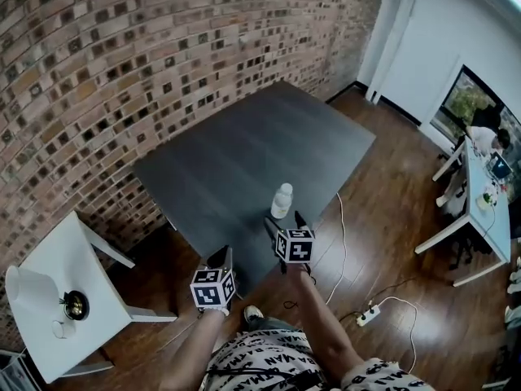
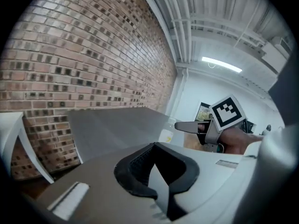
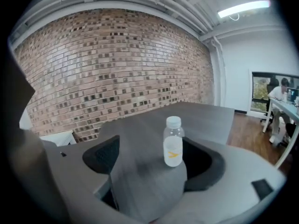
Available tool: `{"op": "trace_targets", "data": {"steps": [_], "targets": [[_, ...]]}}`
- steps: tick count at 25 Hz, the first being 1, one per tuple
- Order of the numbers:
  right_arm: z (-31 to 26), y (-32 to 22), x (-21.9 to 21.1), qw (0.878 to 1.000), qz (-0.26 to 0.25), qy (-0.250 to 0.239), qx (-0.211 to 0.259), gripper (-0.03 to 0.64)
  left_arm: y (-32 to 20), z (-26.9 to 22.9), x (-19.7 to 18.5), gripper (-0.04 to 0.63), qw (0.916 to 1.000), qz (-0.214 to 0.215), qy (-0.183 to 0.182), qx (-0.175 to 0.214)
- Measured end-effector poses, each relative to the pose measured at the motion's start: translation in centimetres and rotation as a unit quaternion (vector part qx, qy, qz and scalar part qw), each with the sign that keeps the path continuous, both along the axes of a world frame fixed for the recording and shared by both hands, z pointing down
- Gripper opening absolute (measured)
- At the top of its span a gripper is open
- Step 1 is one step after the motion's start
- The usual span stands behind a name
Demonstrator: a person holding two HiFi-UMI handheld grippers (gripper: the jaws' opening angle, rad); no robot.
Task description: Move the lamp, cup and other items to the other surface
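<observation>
A small clear bottle [image 1: 281, 200] with a white cap stands near the front edge of the dark grey table [image 1: 244, 149]. My right gripper [image 1: 284, 218] is just behind it, open. In the right gripper view the bottle [image 3: 173, 141] stands upright between the tips of the wide-apart jaws of my right gripper [image 3: 157, 151], untouched. My left gripper [image 1: 221, 257] hovers at the table's near left corner, shut and empty [image 2: 156, 146]. On the small white side table [image 1: 98, 287] at the lower left are a white lamp [image 1: 24, 293], a dark round item [image 1: 76, 305] and a cup [image 1: 61, 329].
A brick wall [image 1: 122, 47] runs behind both tables. On the wooden floor to the right lie a cable and a power strip [image 1: 368, 314]. A white desk [image 1: 480, 210] with a seated person stands at the far right.
</observation>
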State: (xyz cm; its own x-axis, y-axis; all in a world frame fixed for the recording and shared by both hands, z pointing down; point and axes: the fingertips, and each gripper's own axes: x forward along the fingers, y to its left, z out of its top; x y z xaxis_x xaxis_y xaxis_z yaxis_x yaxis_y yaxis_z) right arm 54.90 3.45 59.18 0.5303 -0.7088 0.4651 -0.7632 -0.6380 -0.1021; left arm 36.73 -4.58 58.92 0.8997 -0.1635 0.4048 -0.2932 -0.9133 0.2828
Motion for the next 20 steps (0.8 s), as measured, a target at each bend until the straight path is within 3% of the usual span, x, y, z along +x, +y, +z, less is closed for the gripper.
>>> {"op": "trace_targets", "data": {"steps": [9, 20], "targets": [[1.2, 0.6, 6.6, 1.000, 0.009, 0.003, -0.015, 0.431, 1.4, 0.9, 8.6, 0.003, 0.9993, 0.038, -0.007, -0.001], [5.2, -2.2, 9.2, 0.998, -0.027, -0.021, -0.052, 0.431, 1.0, 2.3, 13.3, 0.003, 0.9987, 0.047, -0.017, -0.005]]}}
